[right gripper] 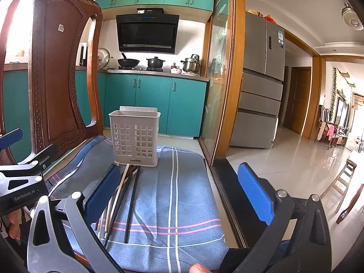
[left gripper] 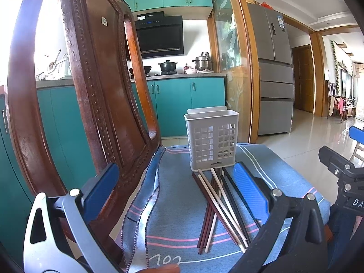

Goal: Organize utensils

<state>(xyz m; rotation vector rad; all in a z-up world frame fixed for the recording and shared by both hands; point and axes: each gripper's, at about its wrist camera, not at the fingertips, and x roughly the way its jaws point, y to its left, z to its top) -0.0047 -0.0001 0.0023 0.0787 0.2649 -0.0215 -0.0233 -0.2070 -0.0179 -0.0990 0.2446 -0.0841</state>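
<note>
A white slotted utensil holder (left gripper: 211,140) is standing upright on a blue striped cloth (left gripper: 173,207) in the centre of the left wrist view, with nothing showing above its rim; what it holds inside is hard to make out through the slots. Just below it, a loose bundle of chopsticks (left gripper: 218,207) is lying crossed on the cloth, their far tips reaching almost to the holder's base. Dark red, pale and black sticks are overlapping, so an exact count cannot be given.

The left gripper (left gripper: 179,195) is hovering low over the cloth with its blue fingers (left gripper: 250,188) spread wide apart, gripping nothing; the right-hand finger is covering part of the black sticks. A carved wooden chair back (left gripper: 95,86) is filling the left of the frame. At the right edge, the other gripper is being cut off by the frame.

In the right wrist view, the right gripper (right gripper: 179,191) is also standing wide open and empty, its fingers (right gripper: 256,193) framing bare cloth. The chopsticks (right gripper: 127,200) are lying at lower left, partly hidden behind the left-hand finger, and the holder (right gripper: 135,134) is sitting left of centre. A fingertip (right gripper: 200,268) is peeking in at the bottom edge, mostly cut off. What the cloth is covering underneath stays hidden.
</note>
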